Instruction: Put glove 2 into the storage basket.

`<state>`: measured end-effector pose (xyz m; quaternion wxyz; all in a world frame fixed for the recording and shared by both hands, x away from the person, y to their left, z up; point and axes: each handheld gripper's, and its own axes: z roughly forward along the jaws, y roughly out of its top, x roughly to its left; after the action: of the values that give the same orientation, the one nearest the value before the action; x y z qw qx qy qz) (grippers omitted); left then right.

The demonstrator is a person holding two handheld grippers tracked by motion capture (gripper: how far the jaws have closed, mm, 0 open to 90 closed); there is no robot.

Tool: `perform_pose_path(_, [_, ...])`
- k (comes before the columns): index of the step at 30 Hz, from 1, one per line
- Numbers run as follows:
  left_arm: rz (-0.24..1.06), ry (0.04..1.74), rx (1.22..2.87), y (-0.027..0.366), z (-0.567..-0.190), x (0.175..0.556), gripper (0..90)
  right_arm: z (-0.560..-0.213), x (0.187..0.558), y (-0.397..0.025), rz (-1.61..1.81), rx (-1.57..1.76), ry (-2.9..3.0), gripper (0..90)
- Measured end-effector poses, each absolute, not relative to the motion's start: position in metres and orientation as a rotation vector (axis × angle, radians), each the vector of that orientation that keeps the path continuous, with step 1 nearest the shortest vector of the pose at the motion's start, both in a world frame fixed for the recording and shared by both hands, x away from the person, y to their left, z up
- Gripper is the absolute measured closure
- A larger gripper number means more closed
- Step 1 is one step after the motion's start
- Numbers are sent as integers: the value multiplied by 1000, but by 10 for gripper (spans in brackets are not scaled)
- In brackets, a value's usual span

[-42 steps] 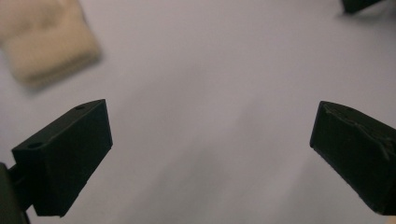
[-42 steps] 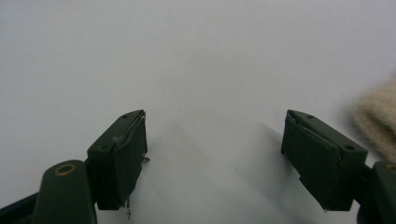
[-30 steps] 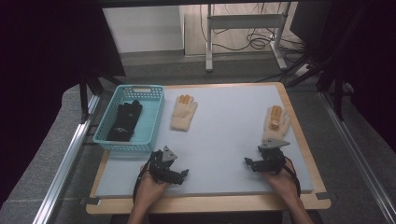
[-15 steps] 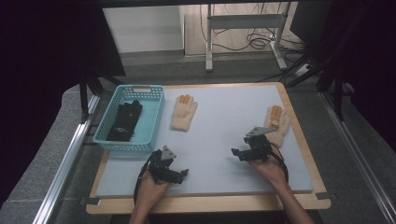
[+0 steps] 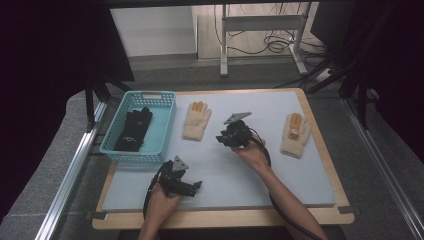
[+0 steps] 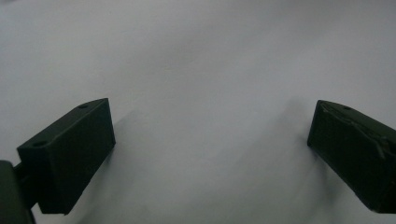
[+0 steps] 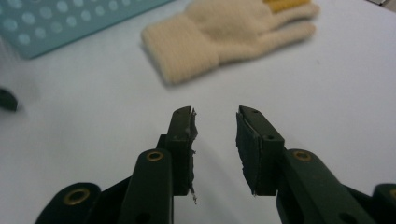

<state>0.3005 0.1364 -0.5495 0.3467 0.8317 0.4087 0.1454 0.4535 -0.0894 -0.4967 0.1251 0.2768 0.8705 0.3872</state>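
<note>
Right claw [image 5: 221, 138] gapes, empty, near the cream glove [image 5: 196, 121]

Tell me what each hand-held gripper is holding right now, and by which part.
Nothing is held. The left hand-held gripper stands wide open over the bare table; the right hand-held gripper is open, short of the cream glove.

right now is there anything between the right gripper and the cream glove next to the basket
Nothing visible. In the right gripper view, bare grey table mat lies between the open right gripper and the cream knitted glove with orange fingertips.
</note>
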Motion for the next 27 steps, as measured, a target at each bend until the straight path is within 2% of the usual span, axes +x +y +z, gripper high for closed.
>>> perform_pose_path(3, [379,1056,2166,137,-549,301,11,-498,466,-70,1137,798,2544,656])
perform_pose_path(5, [378,1057,2163,137,-549,301,12,-500,474,-58,1126,790,2536,603])
perform_pose_path(8, [378,1056,2164,137,-549,301,12,-505,485,-42,1097,790,2523,579])
perform_pose_path(19, [377,1056,2161,137,-549,301,11,-525,521,-9,1012,871,2480,576])
perform_pose_path(23, [377,1056,2162,137,-549,301,11,-530,525,-6,995,911,2496,660])
perform_pose_path(27, [377,1055,2161,137,-549,301,11,-531,524,-6,1011,914,2514,839])
